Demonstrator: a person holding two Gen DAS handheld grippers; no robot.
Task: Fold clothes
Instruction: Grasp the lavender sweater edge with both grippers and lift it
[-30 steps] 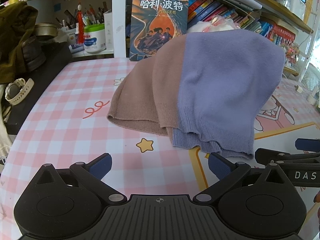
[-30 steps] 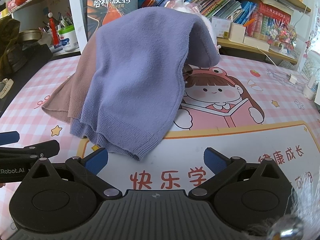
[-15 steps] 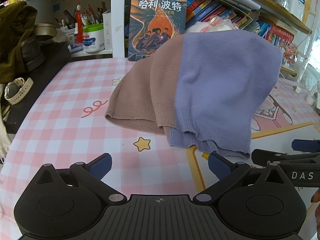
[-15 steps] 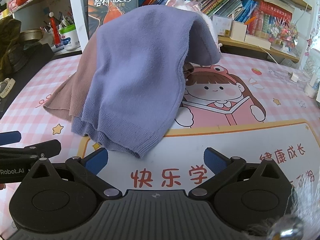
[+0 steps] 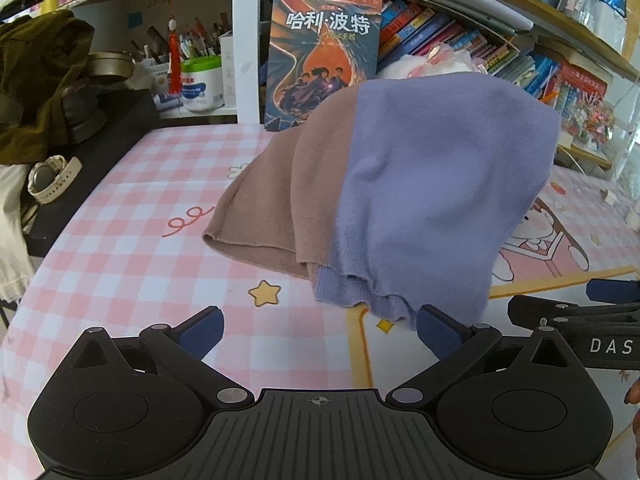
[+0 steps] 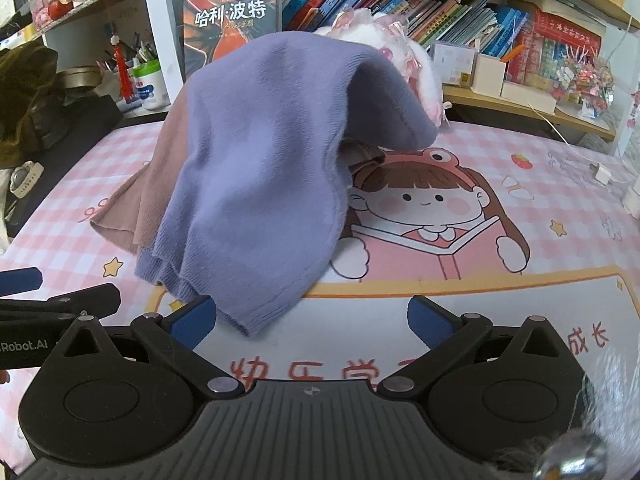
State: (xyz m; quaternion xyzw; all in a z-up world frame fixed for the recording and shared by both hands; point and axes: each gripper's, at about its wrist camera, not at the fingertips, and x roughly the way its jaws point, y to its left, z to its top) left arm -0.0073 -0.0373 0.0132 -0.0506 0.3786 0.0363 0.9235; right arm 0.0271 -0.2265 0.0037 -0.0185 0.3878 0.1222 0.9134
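A knit garment, half purple (image 5: pixel 432 184) (image 6: pixel 256 176) and half brown (image 5: pixel 276 204) (image 6: pixel 160 184), lies heaped over a white and pink plush toy (image 6: pixel 400 48) on the pink checked table mat (image 5: pixel 132 248). Its ribbed purple hem (image 5: pixel 360 296) (image 6: pixel 240 312) hangs down to the mat. My left gripper (image 5: pixel 320 330) stands open just short of that hem, nothing between its blue pads. My right gripper (image 6: pixel 310 318) is open too, its left pad (image 6: pixel 192 320) right by the hem's lower corner. Each gripper shows at the edge of the other's view.
A book (image 5: pixel 324 56) stands upright behind the garment, in front of shelves full of books (image 6: pixel 400 0). A white jar (image 5: pixel 202 88) and pens sit at the back left. A wristwatch (image 5: pixel 50 180) and dark clothing (image 5: pixel 36 92) lie off the mat's left edge. A charger (image 6: pixel 600 172) lies far right.
Both grippers have crept forward toward the purple hem, which now sits closer to their pads. The garment itself has not moved, and both grippers stay open.
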